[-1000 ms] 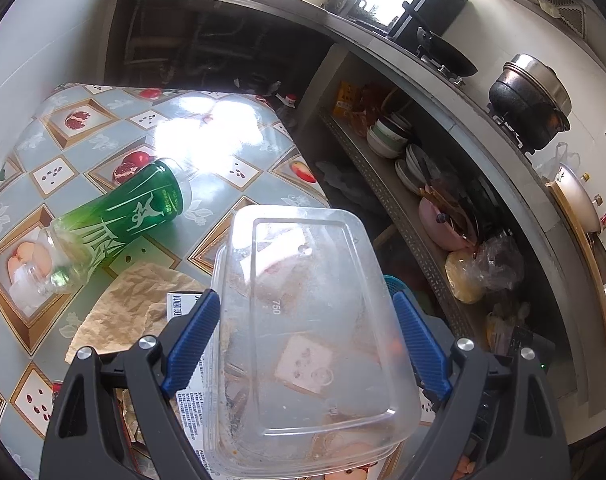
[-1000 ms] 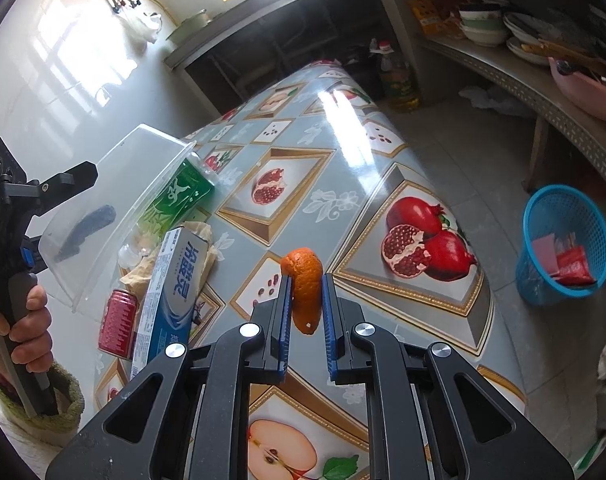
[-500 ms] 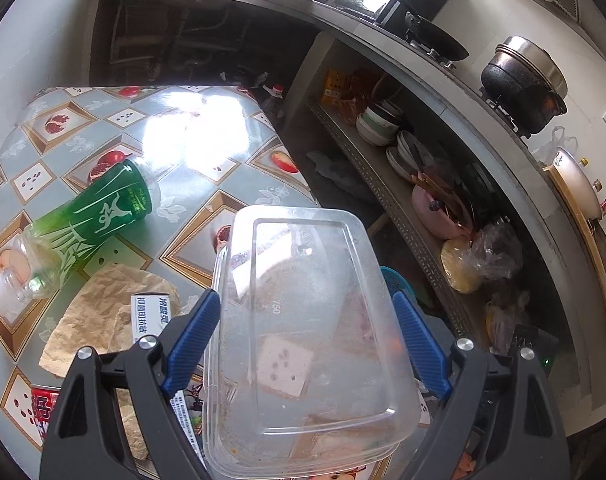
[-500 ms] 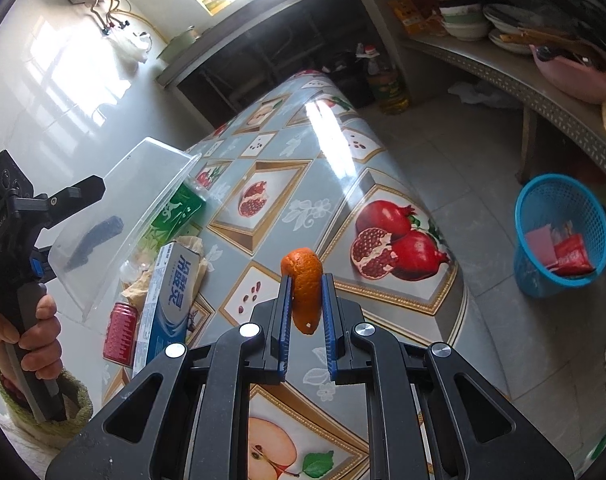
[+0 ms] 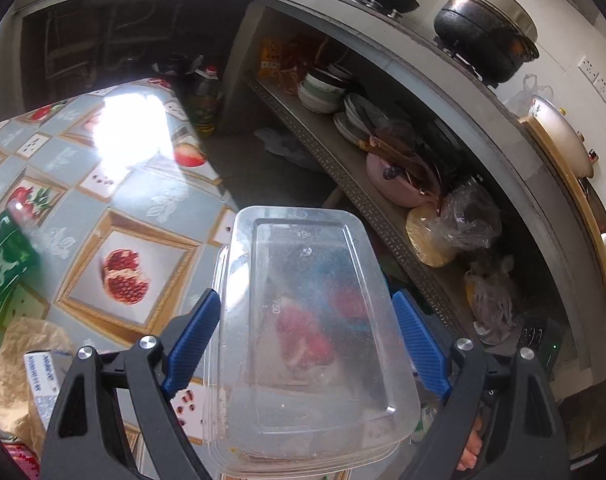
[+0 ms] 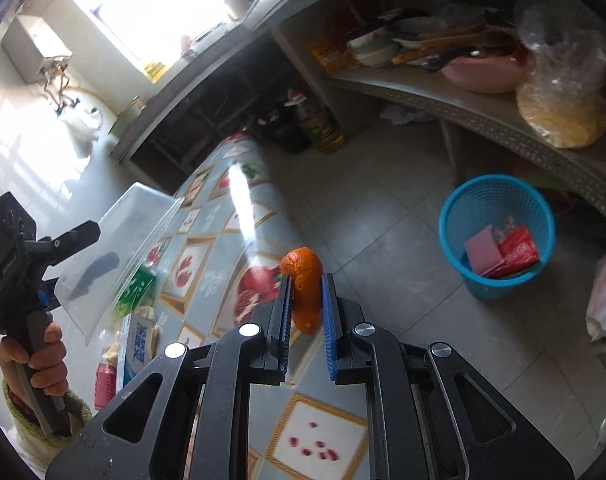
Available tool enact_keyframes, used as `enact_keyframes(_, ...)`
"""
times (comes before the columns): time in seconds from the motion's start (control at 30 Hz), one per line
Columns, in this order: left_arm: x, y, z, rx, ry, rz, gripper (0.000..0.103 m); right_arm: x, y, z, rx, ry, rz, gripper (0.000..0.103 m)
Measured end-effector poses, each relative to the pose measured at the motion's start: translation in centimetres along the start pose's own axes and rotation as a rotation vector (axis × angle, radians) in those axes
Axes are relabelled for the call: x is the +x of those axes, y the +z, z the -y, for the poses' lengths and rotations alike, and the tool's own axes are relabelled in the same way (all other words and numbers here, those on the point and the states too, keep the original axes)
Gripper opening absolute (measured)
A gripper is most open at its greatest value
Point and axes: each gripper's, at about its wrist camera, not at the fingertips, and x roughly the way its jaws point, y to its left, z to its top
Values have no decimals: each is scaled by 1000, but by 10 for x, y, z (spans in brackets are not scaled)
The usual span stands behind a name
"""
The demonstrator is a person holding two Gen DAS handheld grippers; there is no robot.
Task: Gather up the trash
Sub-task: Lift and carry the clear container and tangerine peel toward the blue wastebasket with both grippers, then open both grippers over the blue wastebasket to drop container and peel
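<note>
My left gripper [image 5: 307, 328] is shut on a clear plastic food container [image 5: 303, 340], its blue pads pressing both long sides; the same container [image 6: 115, 256] and gripper show at the left of the right wrist view, held by a hand [image 6: 43, 364]. My right gripper [image 6: 306, 300] is shut on a piece of orange peel [image 6: 304, 284] that sticks up between the pads, over the table's right edge. A blue mesh bin [image 6: 497, 232] with red and pink wrappers stands on the floor to the right. A green bottle [image 5: 3, 264], crumpled brown paper [image 5: 23, 344] and a toothpaste box [image 6: 137, 344] lie on the table.
The table [image 5: 135, 200] wears a fruit-print cloth and ends just right of the peel. A low shelf [image 5: 343, 184] with bowls, a pink basin and bagged food runs along the right. An oil bottle [image 6: 319, 124] stands on the floor. A red can [image 6: 105, 384] lies by the box.
Both grippers have swung right with their loads, away from the table's middle. The bin has come nearer in the right wrist view; the bottle and paper have slid to the left edge.
</note>
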Motion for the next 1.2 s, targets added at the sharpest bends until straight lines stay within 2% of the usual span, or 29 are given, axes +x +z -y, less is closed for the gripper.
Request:
enact_keyframes(0.23,99,31,64,51,-111,-176,85,-5,22,101,200,-127,47,13)
enact_keyframes(0.37,174,36,99,48,-141,-302,85,15,27,143,286,-133,25,13)
enact_keyframes(0.63,301,36,138,26,-91,-454,85,88,38,219,468,-130,-30,13)
enact_keyframes(0.8,356,41,145,-46,-81,-446,86,123,43,256,549,-159,-33,19)
enact_keyframes(0.87,376,43,139,-93,-75,-444,92,137,42,271,568,-171,-29,41)
enact_keyframes(0.93,388,42,130,-130,-49,-438,93,148,36,284,602,-189,-32,48)
enact_keyframes(1.03,396,38,126,-160,-64,-448,93,156,23,297,661,-176,-46,48)
enact_keyframes(1.2,382,39,130,-127,-92,-441,93,144,15,287,630,-169,-35,50)
